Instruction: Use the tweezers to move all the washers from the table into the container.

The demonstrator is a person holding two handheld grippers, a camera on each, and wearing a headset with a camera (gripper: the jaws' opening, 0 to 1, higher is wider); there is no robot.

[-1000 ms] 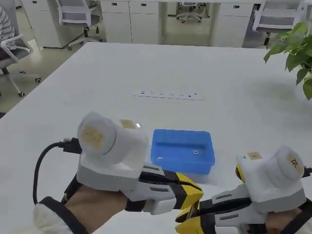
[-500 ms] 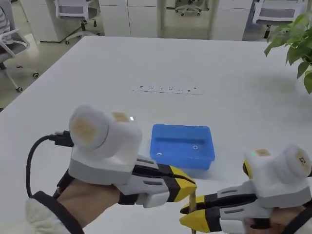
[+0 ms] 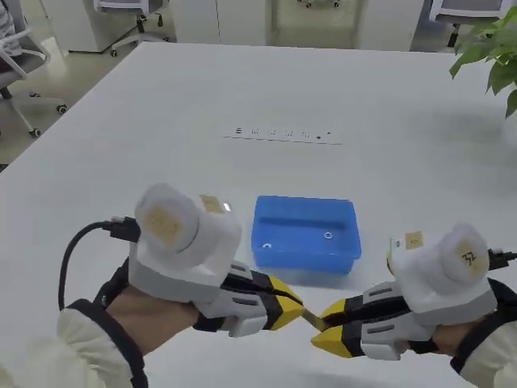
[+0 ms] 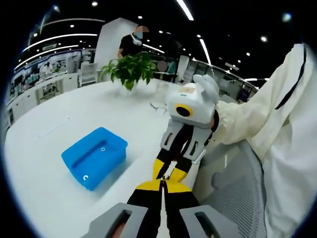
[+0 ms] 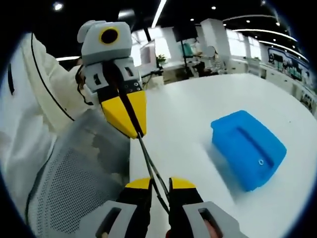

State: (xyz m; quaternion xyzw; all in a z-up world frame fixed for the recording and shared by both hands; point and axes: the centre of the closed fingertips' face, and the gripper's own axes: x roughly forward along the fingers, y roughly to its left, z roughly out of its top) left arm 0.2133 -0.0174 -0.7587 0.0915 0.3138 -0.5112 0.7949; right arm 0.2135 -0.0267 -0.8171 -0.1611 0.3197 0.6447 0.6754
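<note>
Left gripper jaws pinched together on one end of the thin tweezers, right gripper jaws clamped on the other end, tips facing each other over the white table, blue container just beyond, two washers lying inside it.

The head view looks forward and down from close above the left gripper and right gripper, with the blue container just beyond their fingertips. Each gripper view faces along its own jaws straight at the other gripper, tip to tip along the tweezers. All three views share the container, off to one side of the fingers.
</note>
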